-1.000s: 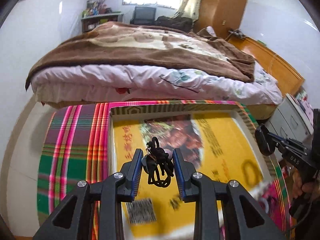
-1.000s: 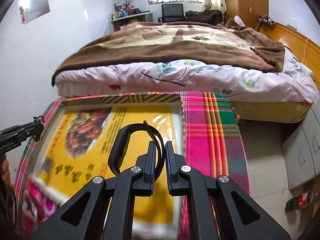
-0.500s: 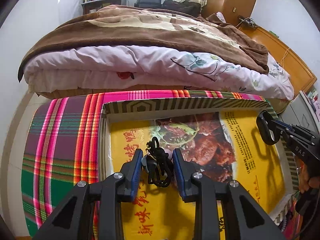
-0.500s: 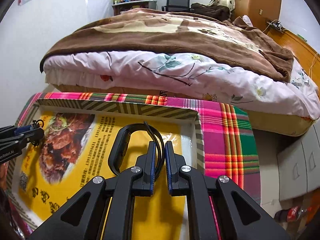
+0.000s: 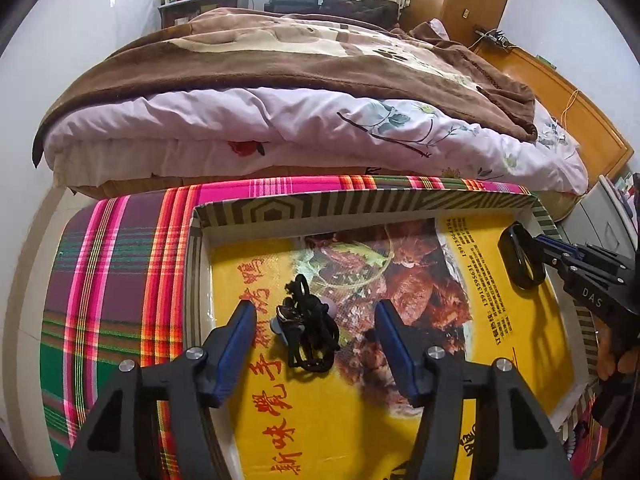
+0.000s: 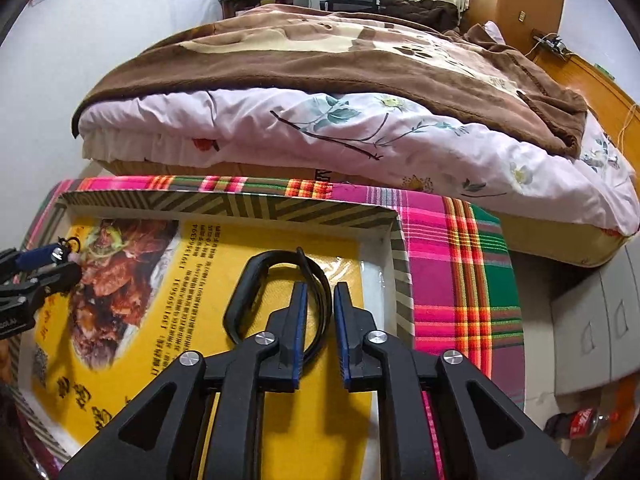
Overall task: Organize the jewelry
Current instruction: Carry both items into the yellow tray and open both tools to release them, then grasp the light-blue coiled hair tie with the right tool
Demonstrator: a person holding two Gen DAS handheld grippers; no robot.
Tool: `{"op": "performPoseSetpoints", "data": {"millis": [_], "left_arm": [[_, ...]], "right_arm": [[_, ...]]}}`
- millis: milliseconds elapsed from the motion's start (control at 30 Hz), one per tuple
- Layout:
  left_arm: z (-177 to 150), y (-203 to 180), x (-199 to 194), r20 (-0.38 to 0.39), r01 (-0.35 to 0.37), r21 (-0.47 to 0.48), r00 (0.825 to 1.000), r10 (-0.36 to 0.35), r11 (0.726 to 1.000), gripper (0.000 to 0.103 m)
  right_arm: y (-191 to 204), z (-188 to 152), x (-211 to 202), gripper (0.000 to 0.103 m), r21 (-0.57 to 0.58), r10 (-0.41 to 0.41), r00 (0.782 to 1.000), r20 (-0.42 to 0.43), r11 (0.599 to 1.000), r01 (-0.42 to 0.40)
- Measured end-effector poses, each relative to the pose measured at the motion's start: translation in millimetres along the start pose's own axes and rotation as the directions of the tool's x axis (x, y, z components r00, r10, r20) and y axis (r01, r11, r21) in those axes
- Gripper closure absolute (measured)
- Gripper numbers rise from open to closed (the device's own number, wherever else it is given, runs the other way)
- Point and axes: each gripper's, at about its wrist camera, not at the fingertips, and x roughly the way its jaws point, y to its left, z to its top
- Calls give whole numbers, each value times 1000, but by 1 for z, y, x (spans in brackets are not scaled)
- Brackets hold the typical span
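A shallow box [image 5: 280, 210] with a striped rim and a yellow food poster on its floor lies on a plaid cloth. A tangled black cord necklace [image 5: 308, 326] with a small pendant lies on the poster between the wide-open fingers of my left gripper [image 5: 316, 332]. My right gripper [image 6: 320, 320] is partly open, its fingers just off a black wristband [image 6: 256, 280] that rests on the poster near the box's right wall [image 6: 394, 248]. The wristband also shows in the left wrist view [image 5: 520, 258].
The plaid cloth [image 5: 112, 280] covers the table under the box. A bed with a brown blanket [image 5: 300, 60] stands right behind the table. Grey drawers [image 6: 600, 320] and a bottle on the floor [image 6: 580, 426] are at the right.
Both grippers moved forward and down into the box. The left one opened wide and let go of the necklace. The right one loosened its hold on the wristband, which now rests on the poster.
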Motion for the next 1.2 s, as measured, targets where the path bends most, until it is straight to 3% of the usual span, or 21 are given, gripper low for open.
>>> {"op": "performPoseSetpoints", "data": {"millis": [67, 133, 200, 433, 767, 967, 1200], "left_arm": [[-1, 1, -2, -5, -2, -1, 1000, 2, 1000, 41], [-2, 1, -7, 1, -6, -4, 1000, 6, 1000, 37], [-4, 2, -15, 15, -2, -13, 1000, 2, 1000, 35], [-27, 4, -60, 56, 16, -6, 998, -16, 1000, 29], [-103, 11, -141, 131, 22, 15, 991, -24, 1000, 19], [-155, 18, -154, 108, 42, -19, 993, -39, 999, 19], [-188, 11, -161, 108, 81, -35, 991, -77, 996, 18]], "right_arm": [[0, 0, -5, 82, 9, 8, 1000, 12, 1000, -8], [0, 0, -13, 71, 14, 12, 1000, 25, 1000, -13], [1, -3, -25, 69, 18, 22, 999, 43, 1000, -23], [2, -34, -71, 68, 20, 88, 990, 110, 996, -91], [-18, -114, -123, 68, 45, 135, 981, 136, 989, -142], [-25, -154, -132, 68, 34, 137, 985, 104, 989, -142], [-12, -166, -120, 68, -5, 191, 980, 63, 982, -191]]}}
